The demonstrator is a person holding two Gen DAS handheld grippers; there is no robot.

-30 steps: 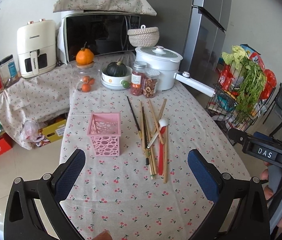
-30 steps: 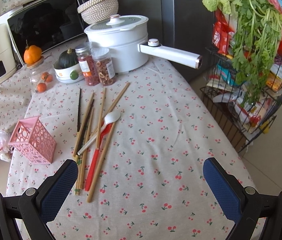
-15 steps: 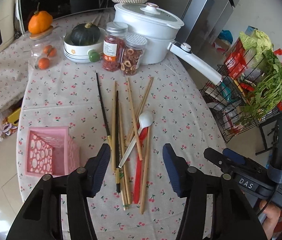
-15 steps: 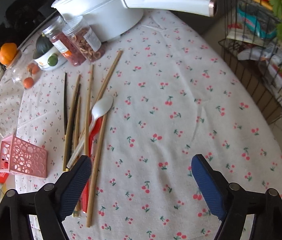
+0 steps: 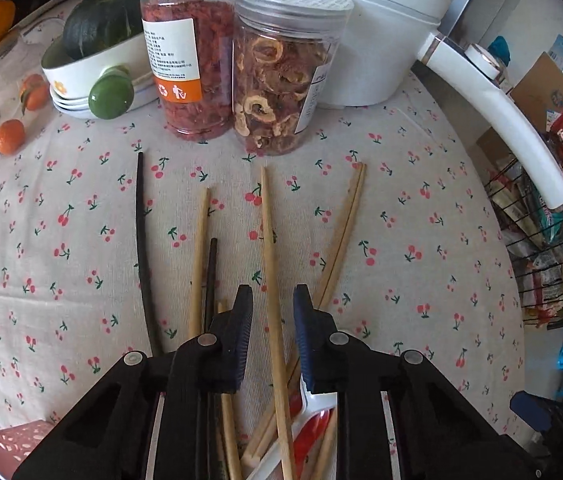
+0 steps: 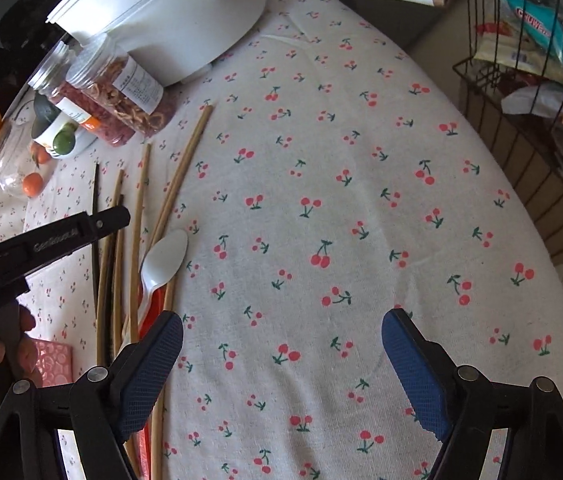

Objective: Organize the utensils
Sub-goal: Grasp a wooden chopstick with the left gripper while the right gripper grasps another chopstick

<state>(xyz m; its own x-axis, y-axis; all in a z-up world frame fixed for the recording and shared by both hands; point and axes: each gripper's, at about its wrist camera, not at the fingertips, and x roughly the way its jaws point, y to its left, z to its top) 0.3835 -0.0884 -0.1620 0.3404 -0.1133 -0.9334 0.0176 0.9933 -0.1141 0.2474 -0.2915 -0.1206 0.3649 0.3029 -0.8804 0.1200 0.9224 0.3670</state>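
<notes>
Several wooden and black chopsticks, a white spoon and a red utensil lie in a loose pile on the cherry-print tablecloth. My left gripper is low over the pile, its jaws narrowed around one light wooden chopstick with small gaps on both sides. It also shows in the right wrist view. My right gripper is wide open and empty over bare cloth, right of the pile. The pink holder shows only as a corner at the left.
Two clear jars of dried food, a white pot with a long handle, a bowl with a green squash and small oranges stand behind the pile. A wire rack of groceries stands off the table's right edge.
My left gripper dropped down onto the pile and narrowed its jaws around one wooden chopstick. My right gripper moved lower and closer to the cloth, still wide open.
</notes>
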